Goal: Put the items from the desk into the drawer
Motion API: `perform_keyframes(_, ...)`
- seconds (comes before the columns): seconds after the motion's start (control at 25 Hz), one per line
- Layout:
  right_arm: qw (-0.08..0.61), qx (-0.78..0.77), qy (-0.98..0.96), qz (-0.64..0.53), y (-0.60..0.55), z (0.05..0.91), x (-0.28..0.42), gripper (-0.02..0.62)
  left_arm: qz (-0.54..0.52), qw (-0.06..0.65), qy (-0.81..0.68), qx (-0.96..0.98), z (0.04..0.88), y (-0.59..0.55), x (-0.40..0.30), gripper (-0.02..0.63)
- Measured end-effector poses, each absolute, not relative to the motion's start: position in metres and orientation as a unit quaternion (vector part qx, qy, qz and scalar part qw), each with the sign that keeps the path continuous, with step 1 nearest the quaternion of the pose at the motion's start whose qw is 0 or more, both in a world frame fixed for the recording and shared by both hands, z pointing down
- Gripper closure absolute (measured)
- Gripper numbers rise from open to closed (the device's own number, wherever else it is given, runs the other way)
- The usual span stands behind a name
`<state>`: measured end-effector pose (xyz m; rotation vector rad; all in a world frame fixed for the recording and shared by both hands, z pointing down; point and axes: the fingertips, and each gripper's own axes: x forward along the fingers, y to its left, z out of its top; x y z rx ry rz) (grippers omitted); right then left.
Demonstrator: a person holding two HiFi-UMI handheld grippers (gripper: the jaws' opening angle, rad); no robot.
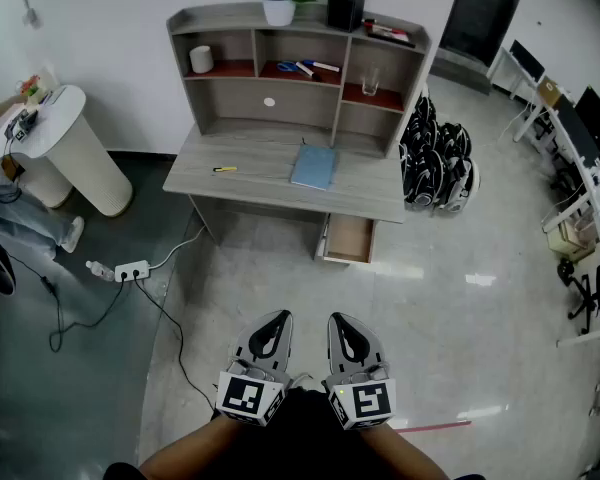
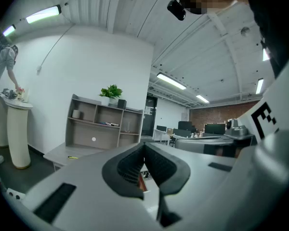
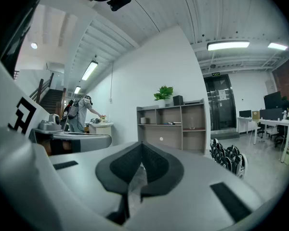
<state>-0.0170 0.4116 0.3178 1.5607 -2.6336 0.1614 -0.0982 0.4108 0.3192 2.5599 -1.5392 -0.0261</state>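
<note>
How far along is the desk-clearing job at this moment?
Done: only the wooden drawer under the grey desk stands open. In hand: nothing; left tool and right tool are shut, empty, away from the desk. Left: blue notebook and yellow pen on the desktop.

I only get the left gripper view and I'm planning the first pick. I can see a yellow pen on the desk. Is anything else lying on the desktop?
Observer: Yes. The head view shows a blue notebook on the desk, to the right of the yellow pen.
Operator: Is the drawer open?
Observer: The drawer under the desk's right end is pulled out, and I see nothing in it.
Operator: And the right gripper?
Observer: The right gripper is shut, with nothing between its jaws.
</note>
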Motion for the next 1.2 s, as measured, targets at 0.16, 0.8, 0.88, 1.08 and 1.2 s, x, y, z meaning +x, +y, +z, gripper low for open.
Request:
perform_keyframes(0.16, 0.047, 0.507, -0.860, 0.044, 0.419, 0.323, -0.014, 0.580, 0.011, 0.066, -0.504, 0.861, 0.327, 0.414, -0.087, 0.592)
perform_keyframes(0.8, 0.039, 0.492, -0.860, 0.133, 0.412, 0.373, 0.008, 0.578, 0.024, 0.106, -0.495, 0.862, 0.363, 0.392, -0.075, 0.592)
perform_keyframes(0.88, 0.048, 0.496, -0.856, 0.135, 0.404, 0.375, 0.010, 0.578, 0.024, 0.117, -0.488, 0.865, 0.366, 0.379, -0.073, 0.592)
perform_keyframes(1.08, 0.090, 0.522, -0.837, 0.140, 0.369, 0.386, 0.025, 0.578, 0.018, 0.121, -0.477, 0.870, 0.366, 0.337, -0.068, 0.592)
perform_keyframes(1.2, 0.094, 0.532, -0.829, 0.144, 0.342, 0.386, 0.030, 0.578, 0.018, 0.120, -0.471, 0.873, 0.367, 0.313, -0.067, 0.592)
